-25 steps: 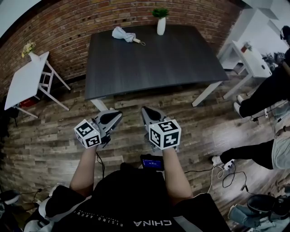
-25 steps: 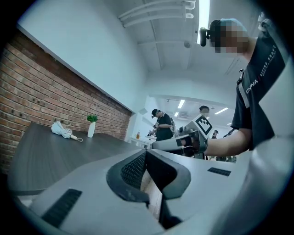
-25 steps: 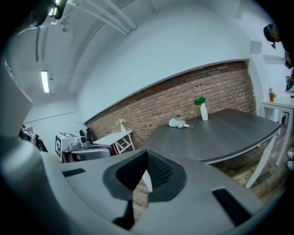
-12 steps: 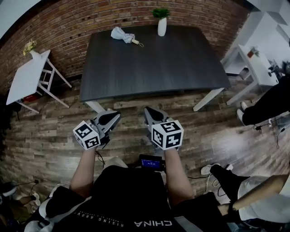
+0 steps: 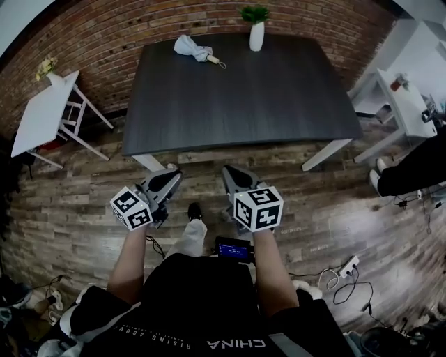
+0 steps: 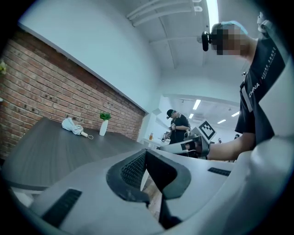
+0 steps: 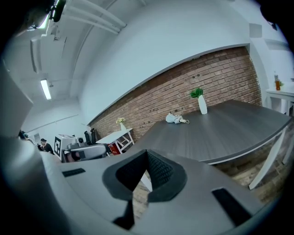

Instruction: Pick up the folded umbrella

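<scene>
**Both claws shut, umbrella far off**

Head view: my left gripper (image 5: 167, 183) and right gripper (image 5: 237, 178) sit short of the dark grey wooden table (image 5: 237, 104), which looms larger than before. The pale grey folded umbrella (image 5: 194, 49) lies far left. Left gripper view: jaws pressed together, empty. Right gripper view: likewise.

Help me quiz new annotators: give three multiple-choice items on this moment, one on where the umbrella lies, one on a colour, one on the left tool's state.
1. Where does the folded umbrella lie?
A. far left part of the dark table
B. that table's near edge
C. that table's middle
2. What colour is the vase holding the plant?
A. black
B. white
C. red
3. How does the left tool stand?
A. wide open
B. shut on the umbrella
C. shut, empty
Key: 1 A, the head view shows it there; 2 B, it shows white; 3 C, its jaws meet with nothing between them.
</scene>
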A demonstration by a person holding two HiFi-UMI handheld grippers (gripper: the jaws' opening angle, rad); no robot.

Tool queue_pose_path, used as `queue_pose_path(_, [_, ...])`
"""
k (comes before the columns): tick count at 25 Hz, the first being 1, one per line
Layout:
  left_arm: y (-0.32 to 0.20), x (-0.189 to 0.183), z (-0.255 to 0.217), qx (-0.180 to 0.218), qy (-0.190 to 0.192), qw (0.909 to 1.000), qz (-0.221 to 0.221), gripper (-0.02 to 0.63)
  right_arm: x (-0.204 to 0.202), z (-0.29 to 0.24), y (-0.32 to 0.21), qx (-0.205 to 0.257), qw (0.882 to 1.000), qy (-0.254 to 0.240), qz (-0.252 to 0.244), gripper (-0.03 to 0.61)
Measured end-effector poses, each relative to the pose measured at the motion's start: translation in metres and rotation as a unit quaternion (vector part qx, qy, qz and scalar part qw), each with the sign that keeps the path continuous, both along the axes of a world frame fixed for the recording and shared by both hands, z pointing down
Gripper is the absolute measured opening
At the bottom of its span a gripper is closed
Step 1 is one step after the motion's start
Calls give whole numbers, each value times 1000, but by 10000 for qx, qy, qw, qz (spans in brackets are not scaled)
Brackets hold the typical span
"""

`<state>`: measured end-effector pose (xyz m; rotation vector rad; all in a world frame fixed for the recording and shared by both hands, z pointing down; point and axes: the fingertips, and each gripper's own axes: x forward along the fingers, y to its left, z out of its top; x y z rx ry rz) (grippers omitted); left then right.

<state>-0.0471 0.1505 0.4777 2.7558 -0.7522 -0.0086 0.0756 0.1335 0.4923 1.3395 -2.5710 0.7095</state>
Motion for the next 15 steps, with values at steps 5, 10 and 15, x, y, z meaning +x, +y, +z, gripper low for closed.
queue_pose_path(5, [-36, -3, 1, -88, 363, 9993, -29, 3, 2, 4, -25, -54, 9999, 66, 142, 9])
queue_pose_path(10, [-82, -7, 6, -219, 511, 9984, 59, 3, 3, 5, -68, -149, 9992, 81, 375, 9])
queue_pose_path(15, [-135, -23, 6, -245, 677, 9973, 117, 3, -11, 4, -115, -153, 9986, 214, 451, 9])
